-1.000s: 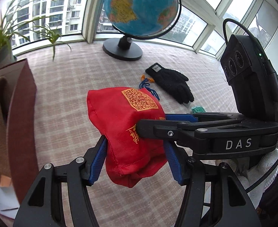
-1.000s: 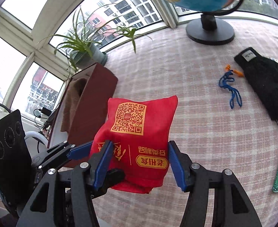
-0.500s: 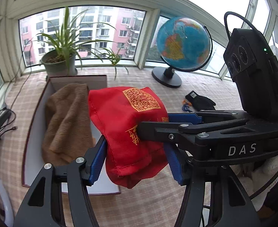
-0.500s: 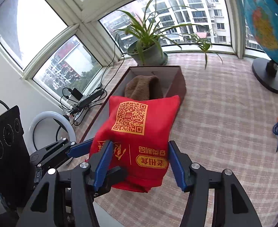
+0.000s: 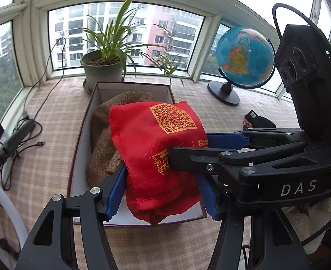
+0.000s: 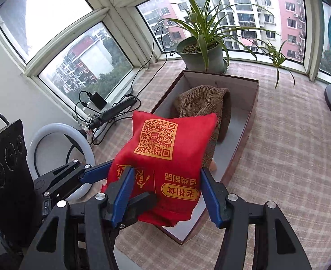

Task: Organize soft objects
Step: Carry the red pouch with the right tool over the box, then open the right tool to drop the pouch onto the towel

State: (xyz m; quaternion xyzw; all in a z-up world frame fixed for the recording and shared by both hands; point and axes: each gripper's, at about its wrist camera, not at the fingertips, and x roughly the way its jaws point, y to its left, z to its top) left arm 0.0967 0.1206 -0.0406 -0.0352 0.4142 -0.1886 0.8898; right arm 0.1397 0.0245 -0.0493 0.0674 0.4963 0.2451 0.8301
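Observation:
A red cloth bag (image 5: 152,148) with a gold QR code is held by both grippers above the near end of an open brown box (image 5: 80,139). My left gripper (image 5: 161,193) is shut on the bag from both sides. My right gripper (image 6: 167,193) is shut on the bag (image 6: 165,157) too, crossing in from the right in the left wrist view. A brown knitted cloth (image 5: 104,139) lies inside the box (image 6: 251,117), also seen in the right wrist view (image 6: 206,103). A black glove (image 5: 259,120) lies on the checked tablecloth at the far right.
A potted plant (image 5: 104,67) stands behind the box. A globe (image 5: 244,60) stands at the back right. A blue cord (image 5: 246,123) lies by the glove. Cables and a power strip (image 5: 17,135) lie at the left, with a white ring light (image 6: 62,157) nearby.
Both grippers have carried the red bag leftwards from above the open tablecloth to over the box. The grip on the bag is unchanged.

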